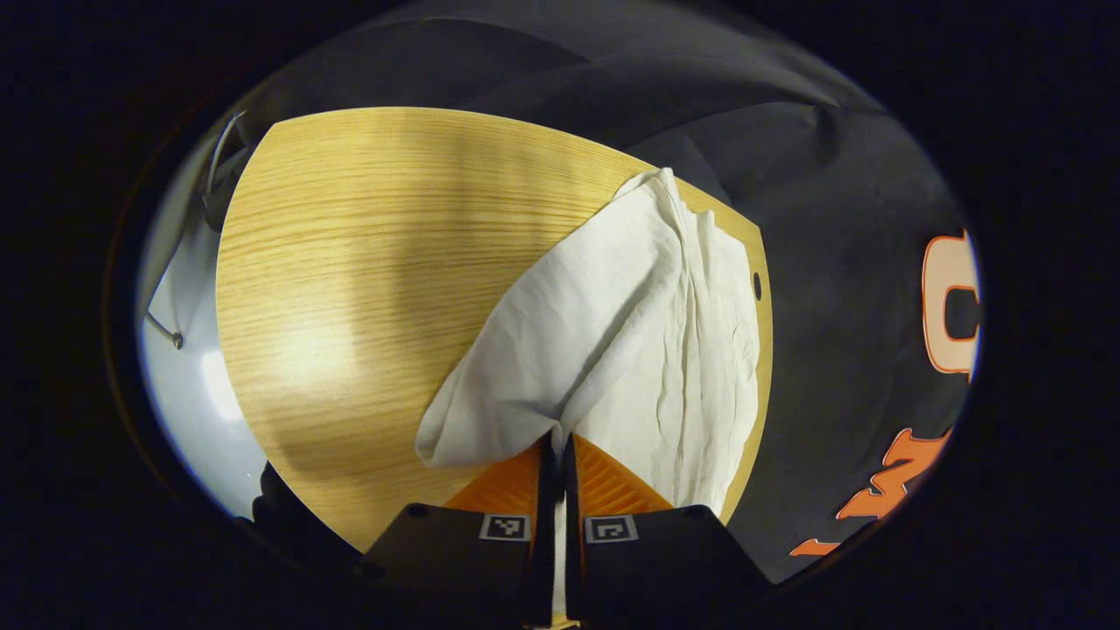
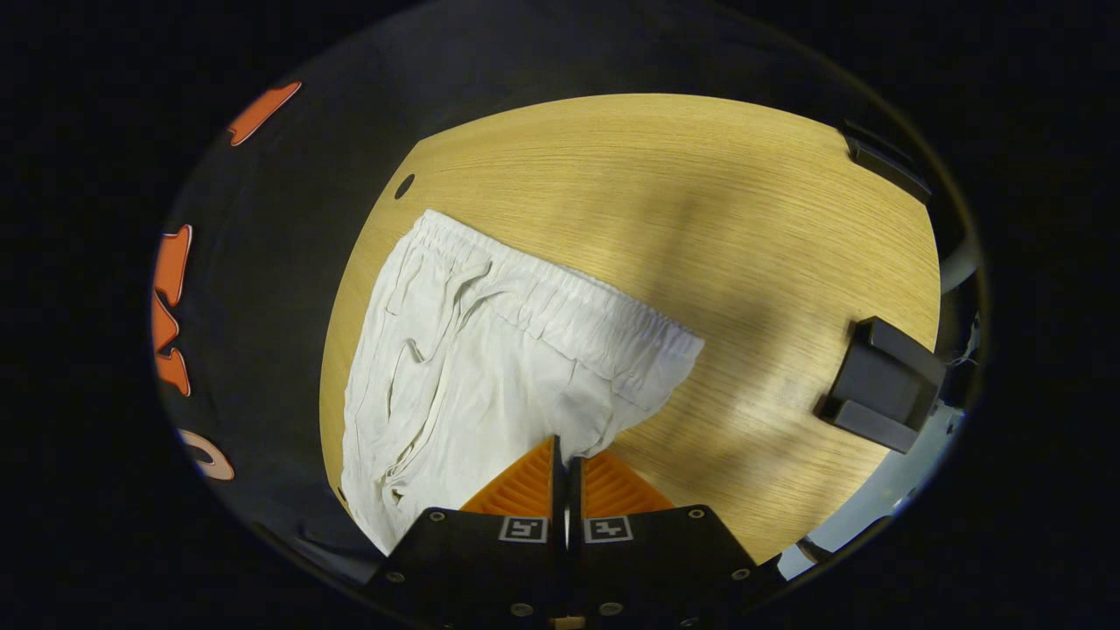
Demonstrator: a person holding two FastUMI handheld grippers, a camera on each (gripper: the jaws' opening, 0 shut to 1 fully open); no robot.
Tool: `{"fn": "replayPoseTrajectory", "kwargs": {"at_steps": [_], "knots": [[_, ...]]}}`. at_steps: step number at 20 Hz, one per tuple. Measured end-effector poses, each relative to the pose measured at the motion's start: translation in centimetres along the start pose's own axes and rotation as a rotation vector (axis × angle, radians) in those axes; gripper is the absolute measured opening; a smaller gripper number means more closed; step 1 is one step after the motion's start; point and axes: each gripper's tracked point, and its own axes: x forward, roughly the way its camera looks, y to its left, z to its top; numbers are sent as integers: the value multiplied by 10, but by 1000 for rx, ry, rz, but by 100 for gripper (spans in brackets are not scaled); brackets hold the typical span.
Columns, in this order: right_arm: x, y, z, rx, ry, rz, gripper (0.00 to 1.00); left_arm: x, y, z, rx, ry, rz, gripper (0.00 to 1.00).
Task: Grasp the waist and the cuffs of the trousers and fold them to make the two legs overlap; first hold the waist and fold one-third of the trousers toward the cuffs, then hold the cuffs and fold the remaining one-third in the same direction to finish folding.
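We see white trousers [image 2: 490, 350] of thin, creased cloth with a gathered elastic waistband [image 2: 569, 306] and a loose drawstring, lying on the wooden bench [image 2: 744, 219] along its edge beside the black booth wall [image 2: 280, 262]. In the right gripper view the waistband lies at the far end, slanting across the bench. The left gripper [image 1: 557, 446] is clamped on a bunched fold of the cloth, which tapers away toward the far bench corner; the right gripper [image 2: 562, 455] is likewise closed on the cloth's near edge.
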Motion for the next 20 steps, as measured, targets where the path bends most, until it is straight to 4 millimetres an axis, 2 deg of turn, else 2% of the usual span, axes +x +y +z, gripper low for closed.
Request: {"fn": "replayPoseTrajectory", "kwargs": {"at_steps": [3,7,12,16,20], "knots": [[0,0,1,-3,0,9,1,-3,1,2,31,-22,7,4],[-4,1,1,-2,3,33,1,-5,-1,2,111,-28,36,4],[-20,13,3,6,20,103,1,-16,-26,3,145,-44,11,4],[-38,46,11,-57,12,175,1,-47,-61,1,178,-55,-42,4],[-52,87,27,-74,-5,241,1,-43,-94,5,209,-47,-68,4]]}}
